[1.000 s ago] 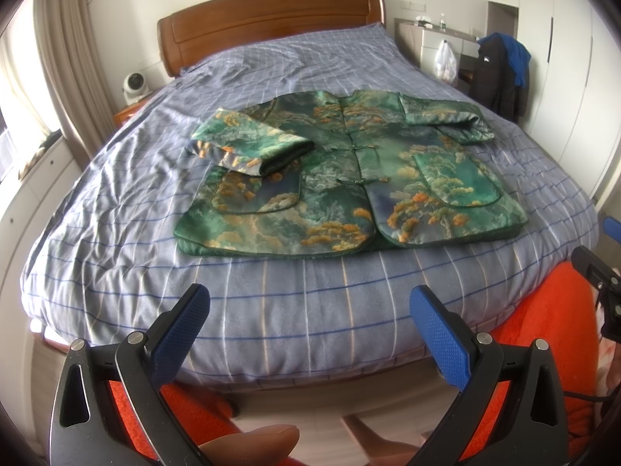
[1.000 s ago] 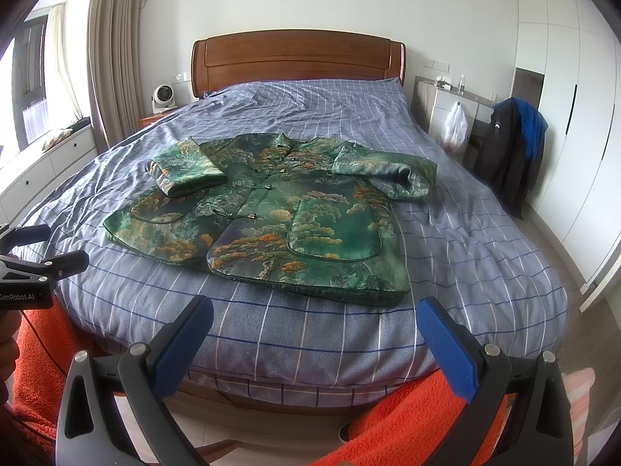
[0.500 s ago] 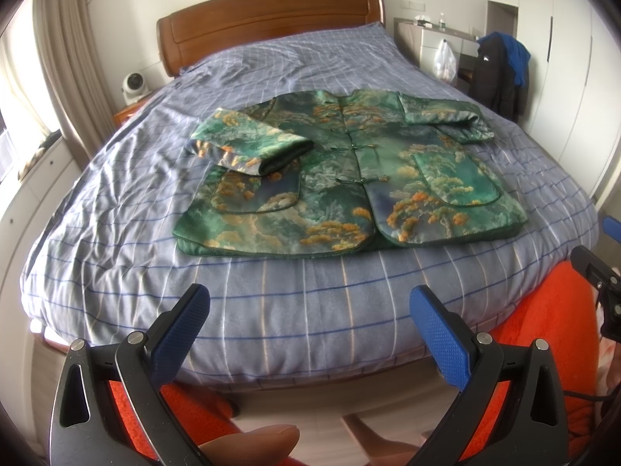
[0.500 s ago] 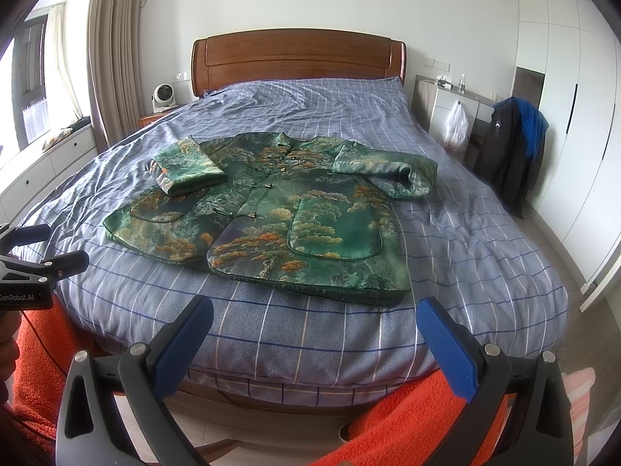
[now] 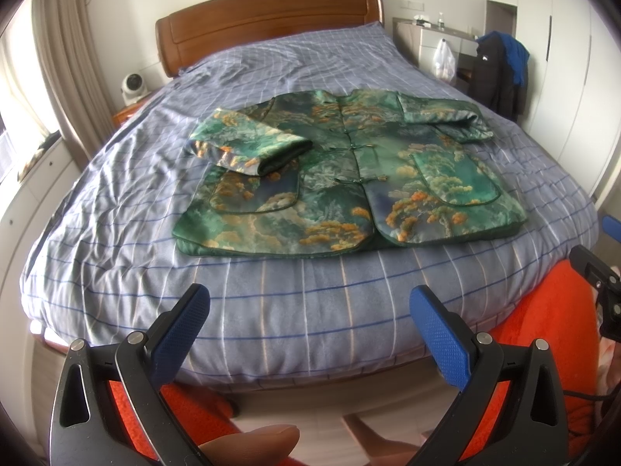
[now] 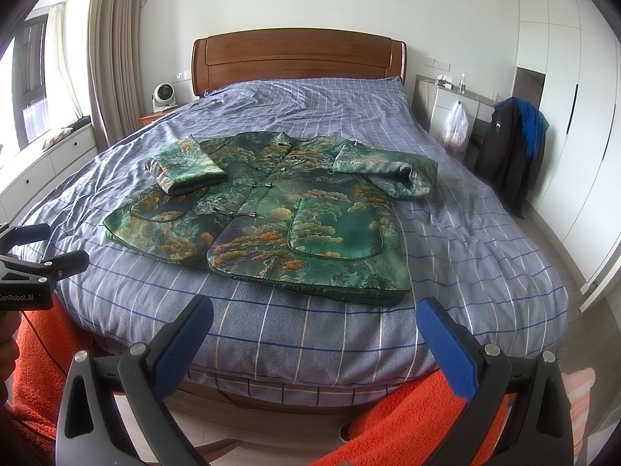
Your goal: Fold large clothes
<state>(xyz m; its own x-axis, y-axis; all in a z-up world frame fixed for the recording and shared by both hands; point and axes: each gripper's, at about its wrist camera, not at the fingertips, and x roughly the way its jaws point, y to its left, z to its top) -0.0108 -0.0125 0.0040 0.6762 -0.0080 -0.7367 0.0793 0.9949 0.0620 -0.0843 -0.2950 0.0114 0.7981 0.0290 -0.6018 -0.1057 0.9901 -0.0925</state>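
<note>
A green brocade jacket [image 5: 349,178] with orange tree patterns lies flat, front up, on the bed [image 5: 116,209]; it also shows in the right wrist view [image 6: 279,213]. Both sleeves are folded inward: one sleeve [image 5: 248,145] over the left chest, the other sleeve [image 5: 446,116] at the right shoulder. My left gripper [image 5: 310,326] is open and empty, held off the foot of the bed. My right gripper [image 6: 314,330] is open and empty, also short of the bed's foot edge. Each gripper shows at the edge of the other's view.
A blue checked duvet [image 6: 465,240] covers the bed, with a wooden headboard [image 6: 299,58] behind. A small fan [image 6: 163,97] stands on the left nightstand. A dark jacket [image 6: 508,151] hangs on a chair by white wardrobes [image 6: 574,97] at right. Orange fabric [image 6: 407,419] is below.
</note>
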